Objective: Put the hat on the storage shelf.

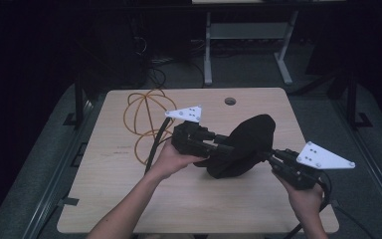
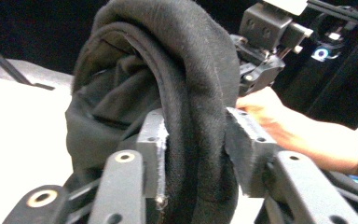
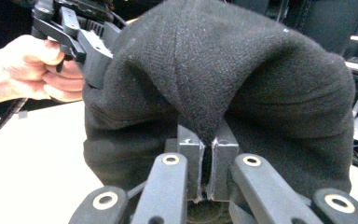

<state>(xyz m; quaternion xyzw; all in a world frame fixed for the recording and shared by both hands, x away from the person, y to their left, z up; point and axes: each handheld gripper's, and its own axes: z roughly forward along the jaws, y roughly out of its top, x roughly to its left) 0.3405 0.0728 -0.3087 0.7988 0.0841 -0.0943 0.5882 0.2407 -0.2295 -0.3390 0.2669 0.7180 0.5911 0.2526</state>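
Two grippers are holding one black knit garment point(image 1: 246, 144) between them, lifted above the middle of the light wooden table point(image 1: 129, 199); it looks like a fleece hat or a bunched piece of clothing, but its exact kind is hard to tell. In the high view the left gripper point(image 1: 218, 148) is reaching into the cloth from the left and the right gripper point(image 1: 269, 155) is meeting it from the right, each gripped by a hand. In the left gripper view its jaws are standing moderately apart, clamped on a thick rolled fold of the fabric point(image 2: 186, 116) that is packing the gap between the pads. In the right gripper view its jaws are closed almost together, pinching a thin ridge of the cloth point(image 3: 205, 93) with only a sliver between the pads. Both sets of fingertips are partly buried in fabric in the high view. An orange cable point(image 1: 142, 117) is lying in loops on the far left part of the table, beside the left gripper's black cable. The room beyond is too dark to make out, apart from some pale desk legs point(image 1: 208, 50).
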